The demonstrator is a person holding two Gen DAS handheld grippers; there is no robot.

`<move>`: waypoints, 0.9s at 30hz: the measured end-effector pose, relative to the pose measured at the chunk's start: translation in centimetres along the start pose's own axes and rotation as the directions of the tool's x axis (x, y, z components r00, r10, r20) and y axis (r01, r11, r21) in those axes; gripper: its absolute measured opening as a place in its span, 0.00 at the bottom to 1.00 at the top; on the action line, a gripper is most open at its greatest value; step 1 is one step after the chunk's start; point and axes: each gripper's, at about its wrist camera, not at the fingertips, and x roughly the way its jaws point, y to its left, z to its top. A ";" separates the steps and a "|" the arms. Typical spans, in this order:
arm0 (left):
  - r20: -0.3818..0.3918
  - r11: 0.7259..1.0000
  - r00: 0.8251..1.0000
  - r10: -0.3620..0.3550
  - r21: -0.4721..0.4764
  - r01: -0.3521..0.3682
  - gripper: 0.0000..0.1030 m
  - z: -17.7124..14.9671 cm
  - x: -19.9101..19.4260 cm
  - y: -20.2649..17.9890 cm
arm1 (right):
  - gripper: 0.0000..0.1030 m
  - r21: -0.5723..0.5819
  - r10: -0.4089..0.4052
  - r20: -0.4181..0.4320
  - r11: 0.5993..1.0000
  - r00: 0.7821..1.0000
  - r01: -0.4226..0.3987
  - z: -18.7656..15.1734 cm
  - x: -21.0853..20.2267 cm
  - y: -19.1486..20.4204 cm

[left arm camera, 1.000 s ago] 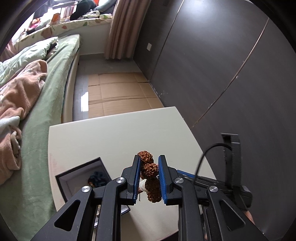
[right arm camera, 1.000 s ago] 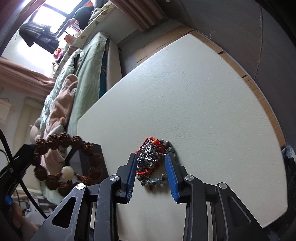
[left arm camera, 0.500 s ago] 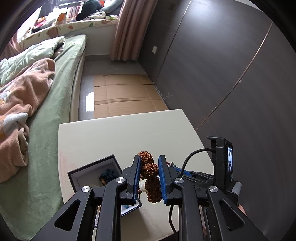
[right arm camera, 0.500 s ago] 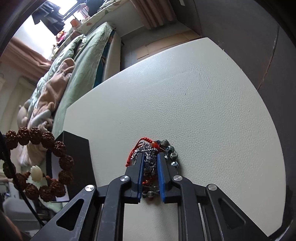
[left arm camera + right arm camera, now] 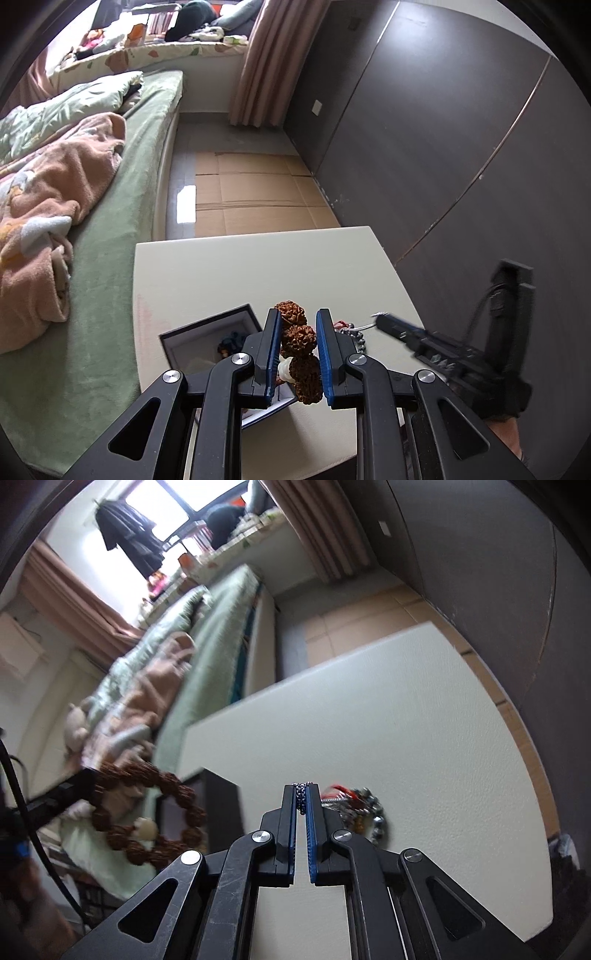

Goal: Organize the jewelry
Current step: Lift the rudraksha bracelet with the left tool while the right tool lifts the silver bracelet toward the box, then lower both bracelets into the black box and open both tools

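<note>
Beside a bed [image 5: 110, 280] with green sheets and a rumpled pink blanket [image 5: 48, 206] stands a low cream table [image 5: 236, 273], with flattened cardboard [image 5: 251, 195] on the floor beyond it and dark panelled doors to the right. On the table's near left part sits an open dark jewelry box [image 5: 207, 332] with something blue inside. The left gripper [image 5: 297, 354] is clamped on a bracelet of knobbly brown beads [image 5: 295, 339], which carries one pale bead and hangs as a ring above the box in the right wrist view. The right gripper [image 5: 302, 805] is pinched almost fully together on a fine silver chain [image 5: 302, 797] at its fingertips. The chain leads back to a small heap of jewelry [image 5: 362, 812], red cord and grey metallic beads, lying on the table just right of that gripper.
</note>
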 end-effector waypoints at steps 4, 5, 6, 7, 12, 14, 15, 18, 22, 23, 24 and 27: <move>0.011 1.000 1.000 0.001 -0.016 -0.001 0.19 -0.1 -0.8 1.1 | 0.06 -0.003 0.026 0.052 1.000 0.998 -0.026 1.0 -2.1 0.9; 0.015 1.000 1.000 0.002 -0.022 -0.002 0.19 -0.2 -1.1 1.4 | 0.06 -0.007 0.036 0.069 0.999 0.997 -0.035 1.3 -2.9 1.2; 0.019 1.000 1.000 0.005 -0.027 -0.004 0.19 -0.2 -1.3 1.8 | 0.06 -0.013 0.041 0.081 0.999 0.996 -0.040 1.6 -3.4 1.5; 0.022 0.999 1.000 0.007 -0.032 -0.006 0.19 -0.2 -1.5 2.1 | 0.06 -0.020 0.050 0.095 0.999 0.994 -0.048 1.9 -4.1 1.8; 0.033 0.999 0.999 0.012 -0.054 -0.011 0.19 -0.5 -2.1 3.4 | 0.06 -0.072 0.070 0.164 0.996 0.984 -0.059 3.6 -7.7 4.4; 0.034 0.998 0.999 0.010 -0.063 -0.008 0.19 -0.6 -2.2 3.8 | 0.06 -0.094 0.076 0.184 0.994 0.980 -0.059 4.2 -8.9 5.5; 0.034 0.998 0.999 0.010 -0.068 -0.008 0.19 -0.7 -2.2 4.0 | 0.06 -0.106 0.077 0.195 0.993 0.978 -0.057 4.5 -9.6 6.1; 0.035 0.997 0.999 0.012 -0.079 -0.009 0.19 -1.0 -2.1 4.5 | 0.06 -0.132 0.085 0.226 0.990 0.970 -0.056 5.3 -11.4 7.9; 0.026 0.996 1.000 0.009 -0.085 -0.006 0.19 -1.3 -1.8 4.8 | 0.06 -0.168 0.090 0.277 0.985 0.957 -0.044 6.4 -13.8 10.0; 0.017 0.996 1.000 -0.006 -0.085 0.008 0.19 -1.4 -1.4 4.8 | 0.06 -0.177 0.096 0.290 0.983 0.952 -0.045 6.7 -14.5 10.7; 0.012 0.996 1.000 -0.018 -0.088 0.019 0.19 -1.4 -1.1 4.9 | 0.06 -0.185 0.102 0.299 0.982 0.949 -0.047 7.0 -15.2 11.3; 0.018 0.993 1.000 -0.024 -0.117 0.026 0.20 -1.5 -0.3 5.3 | 0.06 -0.210 0.120 0.315 0.976 0.941 -0.054 7.7 -16.5 12.9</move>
